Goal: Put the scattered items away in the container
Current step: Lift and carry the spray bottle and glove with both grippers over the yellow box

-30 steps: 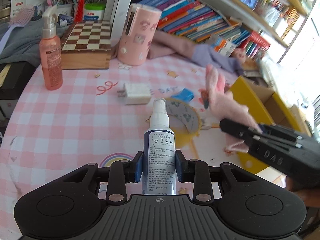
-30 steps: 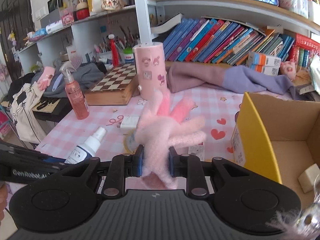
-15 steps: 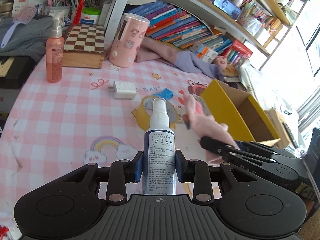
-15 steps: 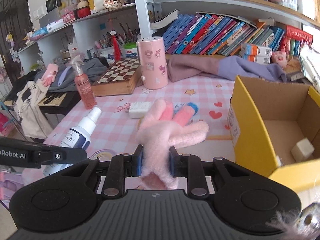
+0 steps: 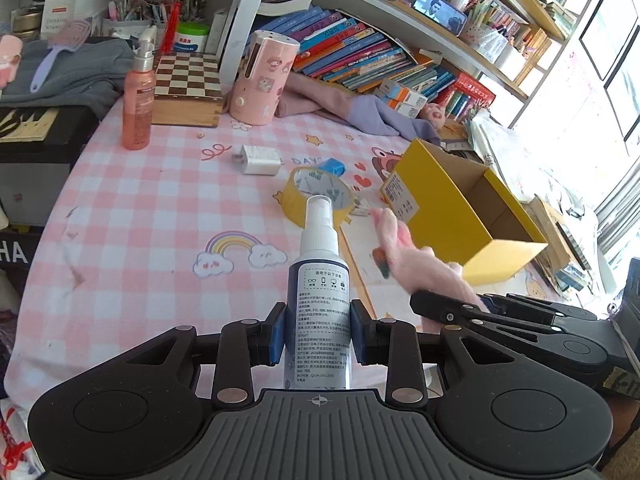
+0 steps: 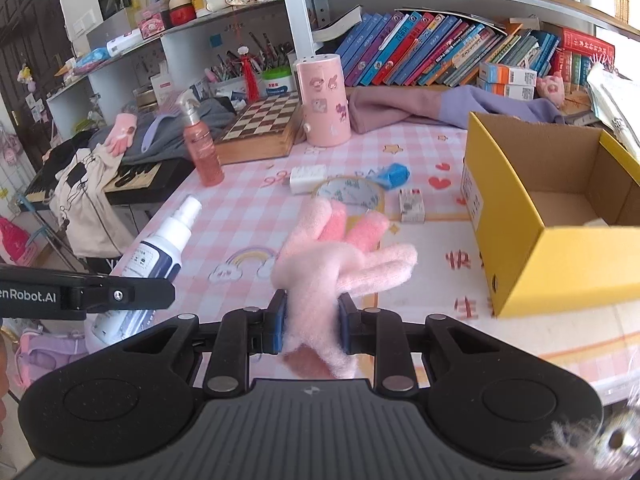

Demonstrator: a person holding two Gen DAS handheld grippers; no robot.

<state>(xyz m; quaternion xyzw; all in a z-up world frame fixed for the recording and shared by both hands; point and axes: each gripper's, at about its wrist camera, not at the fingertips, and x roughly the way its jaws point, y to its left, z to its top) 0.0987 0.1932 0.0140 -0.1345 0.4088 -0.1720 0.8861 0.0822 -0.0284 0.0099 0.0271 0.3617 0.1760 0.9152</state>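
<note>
You have bright daylight in both views. In the left wrist view it pours in from the window (image 5: 616, 92) at the right of the frame, which is washed out to white. The fisheye lens bends the bookshelf (image 5: 472, 46) into an arc and leaves dark corners. The yellow box (image 6: 560, 264) is slightly blurred at its near edge. Shadows on the counter (image 5: 132, 216) are soft and faint.

At the back of the counter (image 5: 132, 216) a wooden chessboard box (image 5: 187, 90) lies flat, a pink cylindrical holder (image 5: 264, 78) upright just beside it. Behind, a long row of leaning books (image 6: 440, 50) fills the shelf, with purple clothing (image 6: 436, 106) heaped below them.
</note>
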